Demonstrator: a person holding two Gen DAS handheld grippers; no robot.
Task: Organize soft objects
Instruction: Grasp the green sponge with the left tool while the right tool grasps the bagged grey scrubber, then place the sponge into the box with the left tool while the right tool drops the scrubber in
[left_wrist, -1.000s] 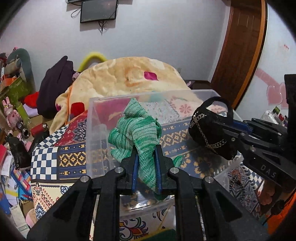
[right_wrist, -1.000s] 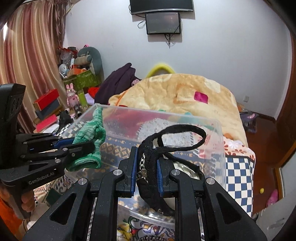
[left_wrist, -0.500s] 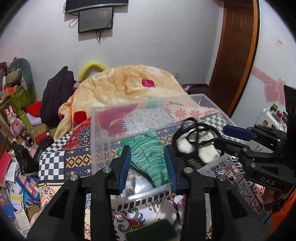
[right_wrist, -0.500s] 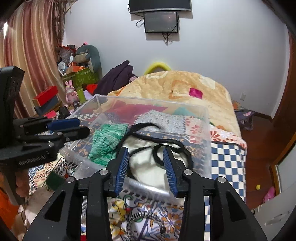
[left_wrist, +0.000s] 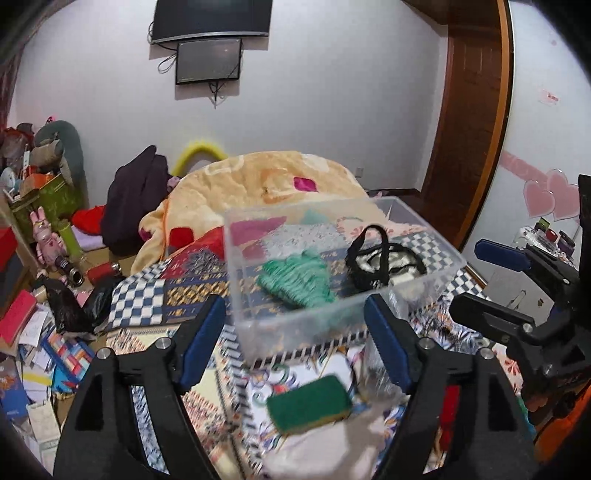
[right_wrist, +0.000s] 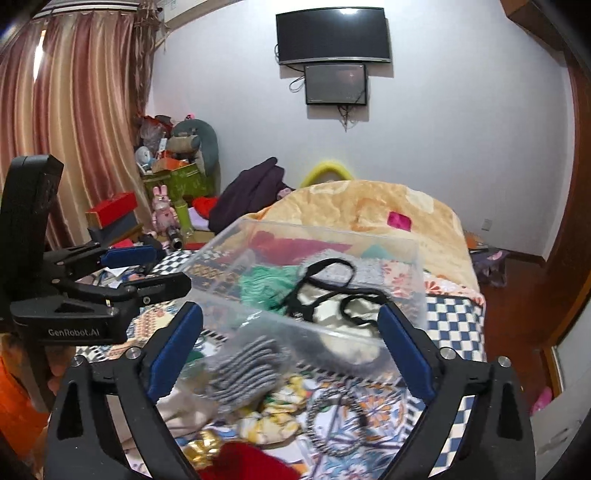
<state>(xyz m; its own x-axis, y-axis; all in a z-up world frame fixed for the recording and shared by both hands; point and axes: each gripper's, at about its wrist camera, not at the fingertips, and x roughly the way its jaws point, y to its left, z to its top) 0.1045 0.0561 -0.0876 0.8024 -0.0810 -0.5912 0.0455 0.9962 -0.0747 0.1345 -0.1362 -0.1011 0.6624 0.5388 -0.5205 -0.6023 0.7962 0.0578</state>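
A clear plastic box (left_wrist: 243, 295) stands on the patterned bed. Inside lie a green knitted cloth (left_wrist: 295, 282) and a black-handled pouch (left_wrist: 380, 262); both also show in the right wrist view, the cloth (right_wrist: 264, 286) and the pouch (right_wrist: 332, 299). My left gripper (left_wrist: 293, 338) is open and empty, pulled back in front of the box. My right gripper (right_wrist: 291, 341) is open and empty, also in front of the box (right_wrist: 415, 266). A green sponge (left_wrist: 308, 404), a grey knitted item (right_wrist: 245, 373) and a red soft item (right_wrist: 240, 461) lie loose on the bed.
A beaded loop (right_wrist: 334, 421) and a yellow scrunchie (right_wrist: 266, 428) lie near the box. An orange blanket (left_wrist: 266, 184) is heaped behind it. Clutter, boxes and toys (left_wrist: 44, 229) fill the floor at the left. A wooden door (left_wrist: 469, 122) stands at the right.
Both grippers opened and let go: the green cloth and the black pouch dropped into the box. Both grippers then drew back and opened wider.
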